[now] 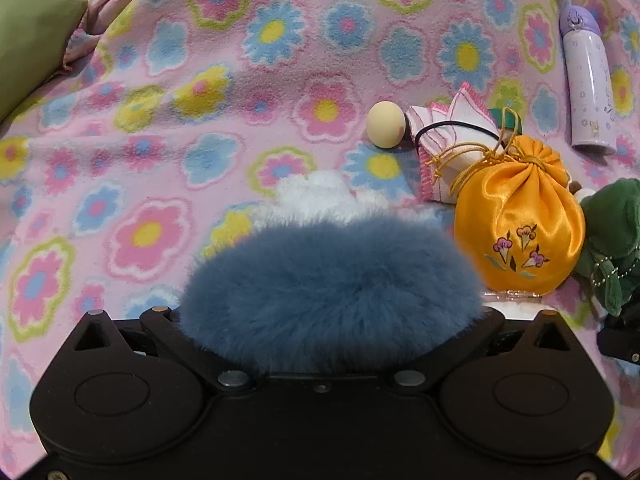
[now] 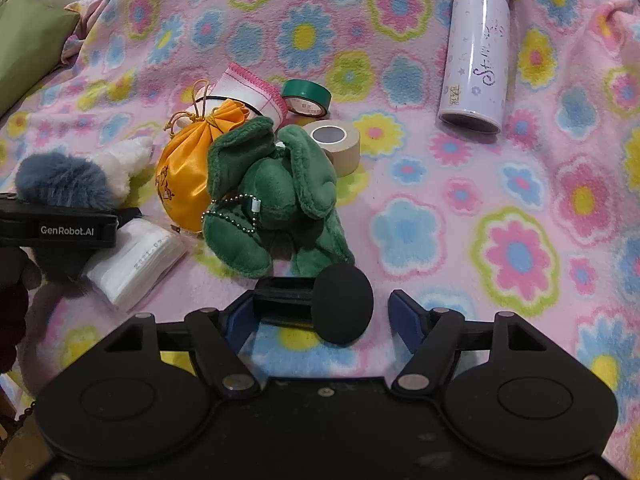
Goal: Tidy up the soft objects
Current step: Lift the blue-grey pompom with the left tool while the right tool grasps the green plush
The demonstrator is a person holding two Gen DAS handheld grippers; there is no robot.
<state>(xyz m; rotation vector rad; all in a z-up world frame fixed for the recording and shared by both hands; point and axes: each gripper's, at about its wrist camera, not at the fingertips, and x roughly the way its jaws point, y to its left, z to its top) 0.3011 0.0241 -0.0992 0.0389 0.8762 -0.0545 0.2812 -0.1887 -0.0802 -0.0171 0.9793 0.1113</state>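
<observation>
A fluffy blue and white soft toy [image 1: 332,292] lies across my left gripper [image 1: 332,308] and hides its fingers; the linkage arms stand spread wide, so I read it as open. From the right wrist view, that gripper [image 2: 60,228] sits at the left edge under the blue fur [image 2: 60,180]. My right gripper [image 2: 324,304] is open low over the flowered blanket [image 2: 480,200]. A black object with a round foam head [image 2: 340,304] lies between its blue fingers [image 2: 408,316], with a gap on the right side. A green plush [image 2: 276,196] and an orange satin pouch [image 2: 188,176] lie just beyond.
A lilac bottle [image 2: 476,52] lies at the back right. Green tape [image 2: 306,98], beige tape [image 2: 336,140], a pink-edged cloth [image 2: 256,92] and a white tissue packet [image 2: 136,264] crowd the plush. A cream ball [image 1: 386,124] lies behind the pouch [image 1: 520,228]. A green cushion [image 1: 32,52] sits far left.
</observation>
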